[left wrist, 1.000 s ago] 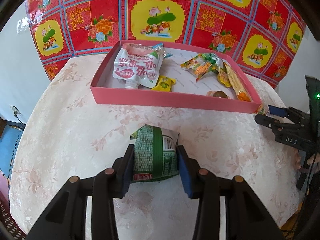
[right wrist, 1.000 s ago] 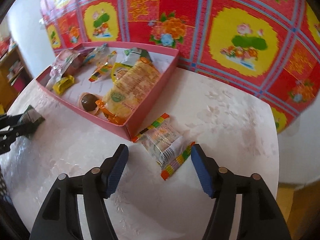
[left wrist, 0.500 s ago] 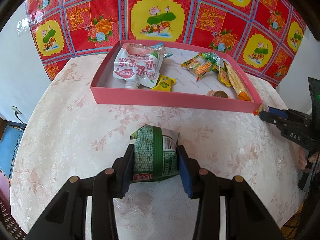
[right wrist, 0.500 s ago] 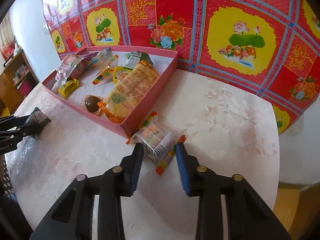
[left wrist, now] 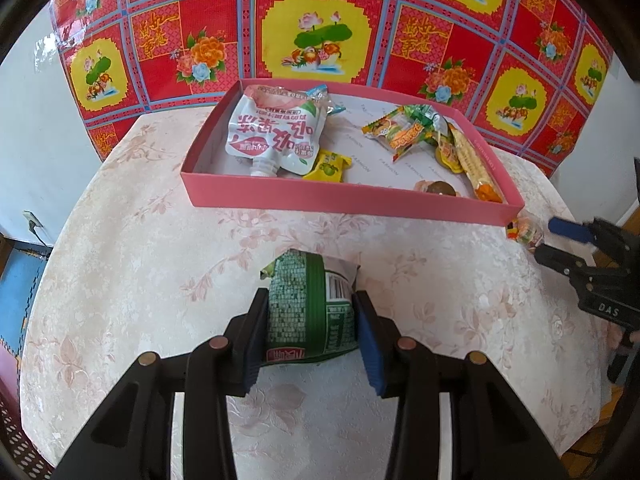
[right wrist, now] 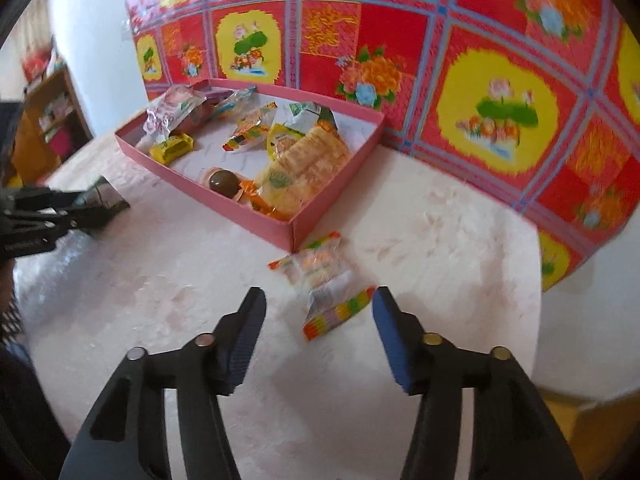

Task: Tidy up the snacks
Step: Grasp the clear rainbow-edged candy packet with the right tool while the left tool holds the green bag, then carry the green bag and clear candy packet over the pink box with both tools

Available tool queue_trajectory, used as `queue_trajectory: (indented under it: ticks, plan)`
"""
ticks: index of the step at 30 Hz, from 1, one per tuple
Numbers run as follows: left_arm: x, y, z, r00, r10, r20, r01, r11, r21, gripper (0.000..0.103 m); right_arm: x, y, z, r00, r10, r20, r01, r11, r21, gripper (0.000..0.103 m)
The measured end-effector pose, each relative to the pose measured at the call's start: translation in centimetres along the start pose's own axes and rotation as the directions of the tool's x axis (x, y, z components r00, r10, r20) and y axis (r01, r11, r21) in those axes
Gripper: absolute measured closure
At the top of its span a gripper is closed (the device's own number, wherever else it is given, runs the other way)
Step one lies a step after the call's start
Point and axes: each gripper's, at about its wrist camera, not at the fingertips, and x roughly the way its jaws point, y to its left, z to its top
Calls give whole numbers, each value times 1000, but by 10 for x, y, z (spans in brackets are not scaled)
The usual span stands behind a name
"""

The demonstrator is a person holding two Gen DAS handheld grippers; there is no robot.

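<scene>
My left gripper (left wrist: 310,304) is shut on a green snack packet (left wrist: 310,306), low over the table in front of the pink tray (left wrist: 340,200). The tray holds a white drink pouch (left wrist: 272,136), a yellow candy (left wrist: 328,166), a chocolate ball (left wrist: 440,189) and several wrapped snacks. My right gripper (right wrist: 318,308) is open, its jaws either side of a clear packet with rainbow edges (right wrist: 324,280) that lies on the table by the tray's near corner (right wrist: 294,232). That packet also shows in the left wrist view (left wrist: 524,232).
A round table with a pale floral cloth (left wrist: 140,260) stands against a red and yellow patterned wall sheet (left wrist: 320,32). A wooden shelf (right wrist: 52,116) stands far left in the right wrist view. The table edge drops off at right (right wrist: 536,320).
My right gripper closed around the rainbow-edged packet half a second ago and has now opened again and pulled back slightly; the packet lies on the table. The left gripper keeps its hold, unmoved.
</scene>
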Motion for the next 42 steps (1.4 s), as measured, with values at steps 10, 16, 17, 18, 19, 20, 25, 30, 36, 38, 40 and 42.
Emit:
queue_trajectory:
  ticks: [10,16,17,18,19,20,25,30,36,38,40,42]
  plan:
    - [1,0,0,1000,-7,-5,7,1000,5,60,27,-14,5,997,58,-45,-55,997,49,37]
    - [3,1,0,1000,-20,-9,20,1000,12,59,21,-12,-1,999,38,-34,-34,993,117,53]
    - [3,0,0,1000,-19,-10,20,1000,17,59,21,-12,-1,999,32,-34,-27,992,124,54]
    - [3,0,0,1000,-19,-9,19,1000,22,59,19,-10,-2,999,24,-34,-19,990,139,56]
    - [2,0,-1,1000,-19,-5,19,999,26,59,19,-10,-3,999,18,-33,-13,988,152,57]
    - [2,0,-1,1000,-19,-1,19,999,29,59,17,-8,-4,999,11,-35,-5,986,169,60]
    - [2,-1,-1,1000,-18,5,18,999,43,59,8,4,-12,999,-10,-37,18,972,233,66]
    - [3,-3,-2,1000,-10,23,8,998,62,59,-1,18,-22,999,-34,-25,41,948,315,68]
    - [0,-2,-4,999,-33,31,30,997,69,62,-13,26,-32,999,-33,4,29,917,397,68]
    - [-4,-1,-5,998,-41,36,38,996,77,62,-19,30,-34,999,-24,20,14,912,411,68]
    - [-8,-2,-6,998,-43,47,39,996,83,62,-23,35,-34,999,-23,31,8,911,412,68]
    - [-11,-2,-5,997,-52,51,48,996,77,62,-27,40,-34,999,-23,38,5,907,421,68]
